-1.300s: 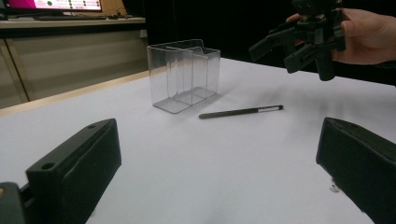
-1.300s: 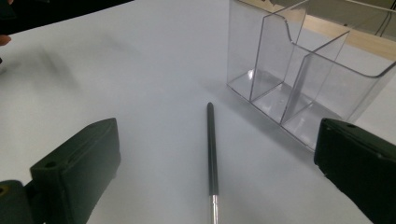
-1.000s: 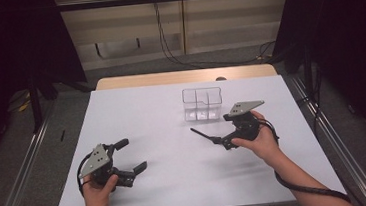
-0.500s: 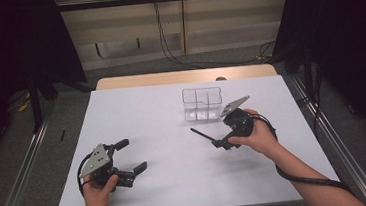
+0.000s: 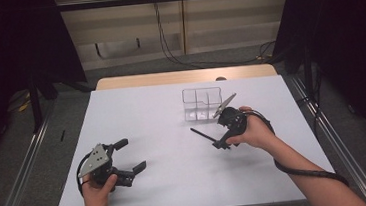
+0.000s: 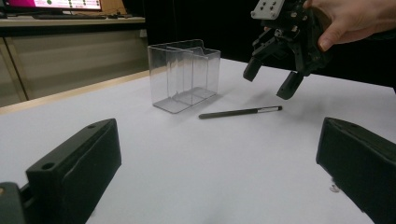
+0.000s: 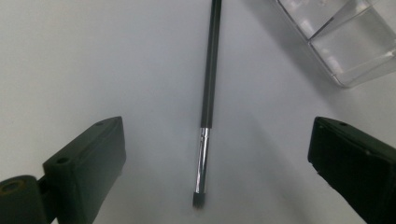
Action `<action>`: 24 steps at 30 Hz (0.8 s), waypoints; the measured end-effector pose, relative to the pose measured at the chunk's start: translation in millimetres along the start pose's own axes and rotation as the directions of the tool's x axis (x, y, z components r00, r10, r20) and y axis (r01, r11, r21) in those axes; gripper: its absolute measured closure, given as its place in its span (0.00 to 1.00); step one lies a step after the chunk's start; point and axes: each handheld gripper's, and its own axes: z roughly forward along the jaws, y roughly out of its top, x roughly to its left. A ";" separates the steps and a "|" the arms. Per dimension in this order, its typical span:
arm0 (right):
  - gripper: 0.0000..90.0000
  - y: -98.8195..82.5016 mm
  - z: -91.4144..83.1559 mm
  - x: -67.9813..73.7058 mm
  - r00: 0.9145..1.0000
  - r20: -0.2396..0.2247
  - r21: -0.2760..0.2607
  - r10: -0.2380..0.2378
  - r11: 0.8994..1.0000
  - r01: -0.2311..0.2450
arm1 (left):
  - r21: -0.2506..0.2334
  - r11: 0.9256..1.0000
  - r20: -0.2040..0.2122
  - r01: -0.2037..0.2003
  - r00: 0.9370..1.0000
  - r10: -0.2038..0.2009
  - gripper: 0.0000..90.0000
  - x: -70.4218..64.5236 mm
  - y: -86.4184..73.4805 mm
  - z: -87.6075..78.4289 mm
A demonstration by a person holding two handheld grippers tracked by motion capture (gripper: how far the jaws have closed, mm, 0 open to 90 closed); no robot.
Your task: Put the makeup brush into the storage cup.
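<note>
The white table (image 5: pixel 173 134) is bright from light above, but the room around it is dark. Shadows are soft. The close black jaws look blurry.

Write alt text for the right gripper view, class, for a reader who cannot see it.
A slim black brush with a silver metal ferrule lies on the white table, centred between the open right gripper. A clear plastic compartment box sits at the upper right.

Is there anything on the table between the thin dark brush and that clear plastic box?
No, nothing: in the left gripper view a bare strip of white table separates the brush from the clear box.
</note>
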 end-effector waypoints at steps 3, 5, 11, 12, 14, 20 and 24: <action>0.08 3.2 -0.2 -1.2 1.000 0.005 0.014 0.012 1.000 -0.012 | 0.001 1.000 -0.002 0.001 1.000 -0.001 0.00 -0.1 0.4 0.0; 0.14 6.0 -0.3 -2.1 1.000 0.008 0.024 0.009 1.000 -0.009 | -0.002 1.000 -0.001 0.004 1.000 -0.004 0.00 -0.3 0.8 0.3; 0.34 8.1 4.4 -6.2 1.000 -0.020 0.062 0.018 0.998 -0.017 | -0.004 1.000 0.003 0.009 1.000 -0.009 0.00 0.6 0.4 0.7; 0.37 7.6 5.8 -6.5 0.999 -0.028 0.068 0.028 0.997 -0.026 | -0.002 1.000 0.001 0.010 1.000 -0.010 0.00 1.0 0.1 0.4; 0.46 6.5 8.9 -7.2 0.998 -0.050 0.081 0.038 0.996 -0.033 | -0.001 1.000 -0.003 0.009 1.000 -0.009 0.00 1.6 -0.1 -0.2; 0.61 5.7 16.4 -9.4 0.997 -0.061 0.113 0.036 0.993 -0.029 | 0.001 1.000 0.000 0.012 1.000 -0.012 0.00 3.0 -0.9 0.0; 0.64 7.4 17.4 -10.0 0.998 -0.059 0.116 0.034 0.993 -0.027 | 0.002 1.000 0.001 0.012 1.000 -0.012 0.00 2.9 -0.8 0.0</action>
